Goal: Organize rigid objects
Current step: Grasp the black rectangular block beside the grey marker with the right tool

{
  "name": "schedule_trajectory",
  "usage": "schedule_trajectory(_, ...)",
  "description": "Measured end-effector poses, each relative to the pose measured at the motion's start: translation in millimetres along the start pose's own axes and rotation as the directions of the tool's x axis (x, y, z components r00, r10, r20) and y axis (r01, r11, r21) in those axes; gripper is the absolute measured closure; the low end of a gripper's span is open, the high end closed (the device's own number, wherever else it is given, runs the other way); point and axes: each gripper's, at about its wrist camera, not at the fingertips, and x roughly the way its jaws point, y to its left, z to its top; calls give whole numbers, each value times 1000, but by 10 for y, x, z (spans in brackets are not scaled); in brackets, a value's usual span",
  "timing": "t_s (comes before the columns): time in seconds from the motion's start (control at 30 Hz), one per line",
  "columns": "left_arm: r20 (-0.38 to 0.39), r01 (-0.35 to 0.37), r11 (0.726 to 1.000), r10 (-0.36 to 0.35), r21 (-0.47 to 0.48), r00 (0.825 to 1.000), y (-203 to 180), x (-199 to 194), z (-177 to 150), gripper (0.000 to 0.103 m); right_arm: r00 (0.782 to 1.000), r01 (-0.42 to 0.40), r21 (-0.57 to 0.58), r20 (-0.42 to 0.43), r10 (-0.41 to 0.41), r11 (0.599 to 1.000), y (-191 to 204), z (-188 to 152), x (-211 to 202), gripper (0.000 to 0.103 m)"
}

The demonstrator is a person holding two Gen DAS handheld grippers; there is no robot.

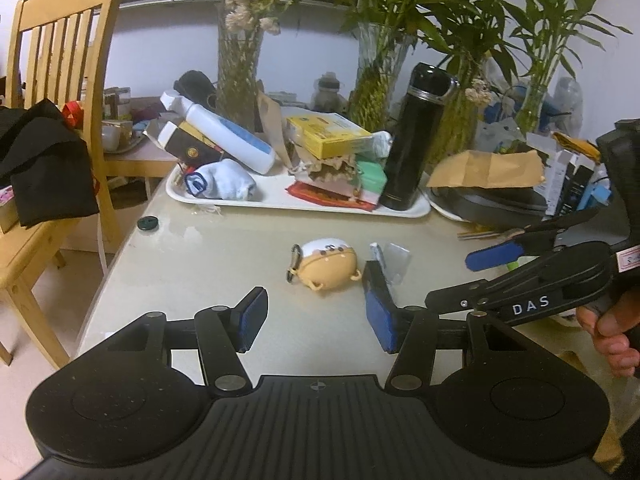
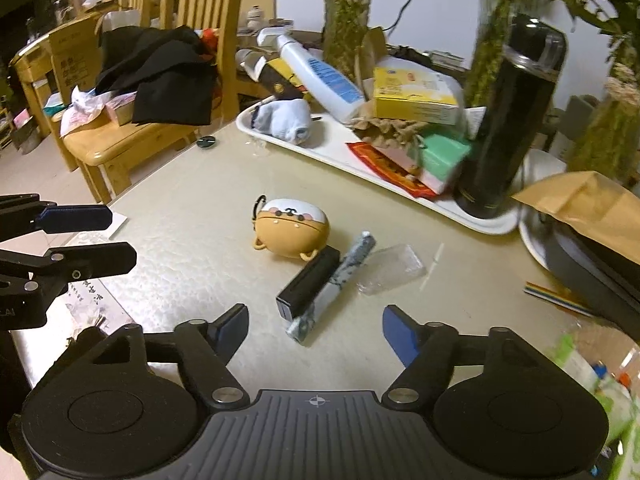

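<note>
Beige table (image 2: 192,184) against a white wall, wooden chair (image 1: 60,80) at its side. Centre — a tan character case (image 2: 291,227), touching a black box (image 2: 308,282) beside a marbled tube (image 2: 334,286) and clear wrapper (image 2: 394,268). Behind: a cluttered white tray (image 1: 280,200) with a black flask (image 1: 416,136). Left gripper (image 1: 316,316) and right gripper (image 2: 314,330) — both parted, empty.

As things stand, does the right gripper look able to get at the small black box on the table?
Probably yes. The right gripper is open with nothing between its jaws, and the black box lies just ahead on bare table. The marbled stick lying against it might get pinched too.
</note>
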Motion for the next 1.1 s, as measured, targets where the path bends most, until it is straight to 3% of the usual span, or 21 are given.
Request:
schedule_trajectory(0.23, 33, -33, 999, 34, -18, 999, 132, 56, -70, 49, 999, -19, 3, -32, 19, 1000, -3, 82, 296, 43)
schedule_trajectory(0.67, 41, -41, 998, 43, -41, 998, 229, 94, -124, 49, 997, -10, -33, -81, 7, 999, 81, 209, 764, 50)
schedule_trajectory(0.77, 39, -50, 997, 53, -54, 998, 268, 97, -125, 49, 995, 17, -61, -100, -24, 998, 124, 223, 845, 60)
schedule_trajectory(0.8, 41, -51, 997, 54, -59, 998, 279, 95, -124, 49, 994, 32, -66, -103, -38, 997, 132, 225, 856, 68)
schedule_trajectory(0.93, 45, -57, 996, 60, -62, 997, 289, 89, -124, 49, 990, 55, -27, -125, -58, 998, 91, 226, 844, 84)
schedule_trajectory(1.1, 53, -58, 997, 61, -50, 997, 269, 81, -135, 49, 990, 39, 21, -135, -36, 999, 7, 226, 733, 86)
